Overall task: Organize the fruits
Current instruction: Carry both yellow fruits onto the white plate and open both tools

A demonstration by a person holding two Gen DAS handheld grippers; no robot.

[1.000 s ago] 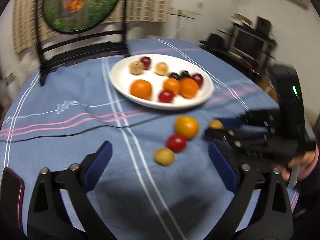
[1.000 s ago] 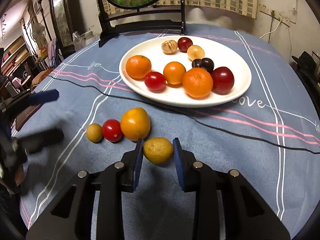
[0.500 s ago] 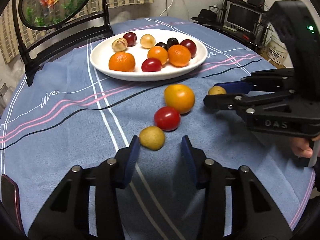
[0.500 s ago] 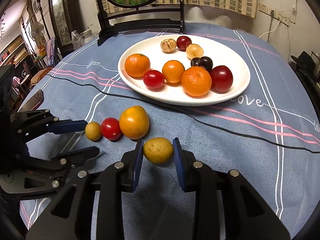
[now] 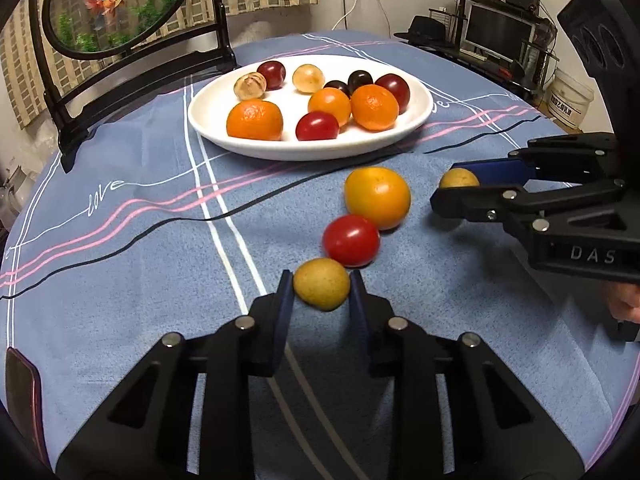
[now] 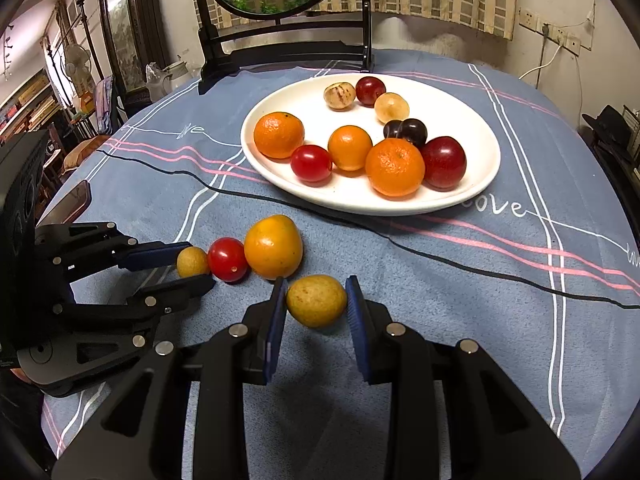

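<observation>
A white plate (image 5: 224, 136) (image 6: 486, 184) with several oranges, tomatoes and plums sits at the far side of the blue cloth. In front of it lie an orange (image 5: 377, 197) (image 6: 273, 246) and a red tomato (image 5: 351, 240) (image 6: 227, 259). My left gripper (image 5: 321, 285) (image 6: 192, 263) is shut on a small yellow fruit (image 5: 321, 284) (image 6: 192, 261) next to the tomato. My right gripper (image 6: 316, 301) (image 5: 460, 184) is shut on another yellow fruit (image 6: 316, 300) (image 5: 459, 178), to the right of the orange.
A black stand with a round fish picture (image 5: 120, 4) stands behind the plate. A dark phone (image 6: 68, 206) lies at the table's left edge. A black cable (image 6: 440, 256) crosses the cloth in front of the plate.
My left gripper has moved in over the small yellow fruit and shut on it. The right gripper has kept its hold on its yellow fruit and barely moved.
</observation>
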